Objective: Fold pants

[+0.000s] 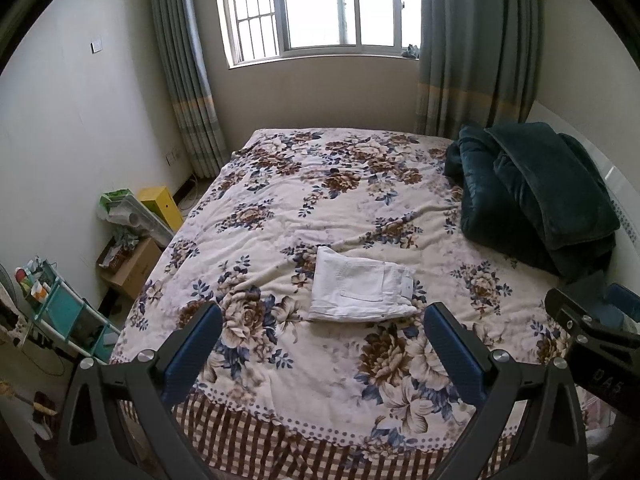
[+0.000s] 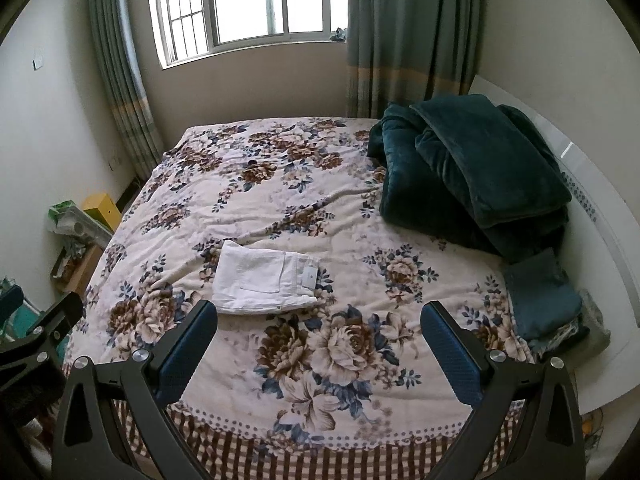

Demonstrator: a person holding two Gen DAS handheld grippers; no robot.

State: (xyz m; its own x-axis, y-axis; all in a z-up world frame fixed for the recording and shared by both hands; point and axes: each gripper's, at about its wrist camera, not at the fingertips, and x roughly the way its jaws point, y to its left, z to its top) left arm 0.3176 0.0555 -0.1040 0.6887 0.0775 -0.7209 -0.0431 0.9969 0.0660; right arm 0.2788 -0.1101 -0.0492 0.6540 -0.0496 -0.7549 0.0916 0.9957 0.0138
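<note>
One pants (image 1: pixel 360 292) bundle is laid folded on one bed (image 1: pixel 304 384); both grippers, left gripper (image 1: pixel 322 350) and right gripper (image 2: pixel 318 346), are held with jaws spread, empty.

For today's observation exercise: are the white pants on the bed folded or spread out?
Folded. The white pants lie as a compact rectangle on the floral bedspread, layered edges stacked, no legs extended.

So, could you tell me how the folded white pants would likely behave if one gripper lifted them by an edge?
The folded white cotton pants would probably flop and unfold, since the stacked layers lie loose. They look light. Pushed across the soft floral blanket, they would likely bunch rather than slide.
</note>
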